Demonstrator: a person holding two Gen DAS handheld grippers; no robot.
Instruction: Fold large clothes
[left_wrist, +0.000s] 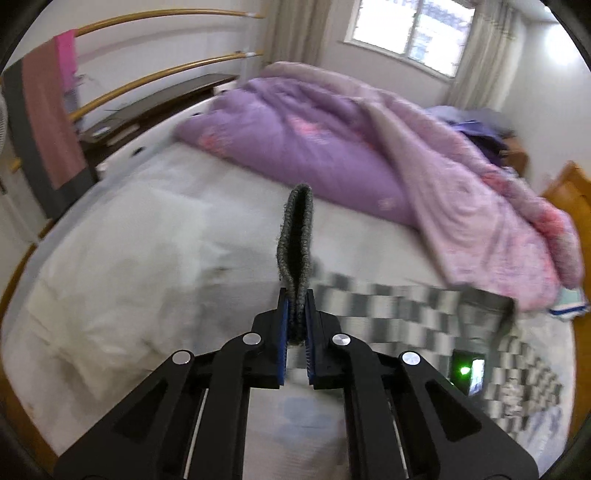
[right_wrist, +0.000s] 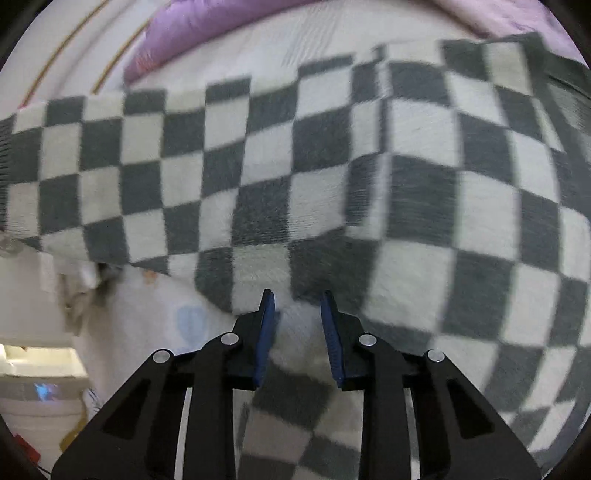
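A grey-and-white checkered garment (right_wrist: 332, 155) lies spread on the white bed (left_wrist: 129, 258). My left gripper (left_wrist: 296, 295) is shut on a folded grey edge of it (left_wrist: 295, 236), which sticks up above the bed; the rest of the garment (left_wrist: 406, 314) trails to the right. My right gripper (right_wrist: 297, 299) is open, low over the near edge of the garment, with checkered cloth under and between its blue pads (right_wrist: 266, 332). It grips nothing that I can see.
A crumpled purple quilt (left_wrist: 332, 136) covers the far half of the bed. A wooden rail with hanging towels (left_wrist: 48, 122) stands at the left, a window (left_wrist: 410, 29) behind. A device with a green light (left_wrist: 466, 370) lies on the garment at the right.
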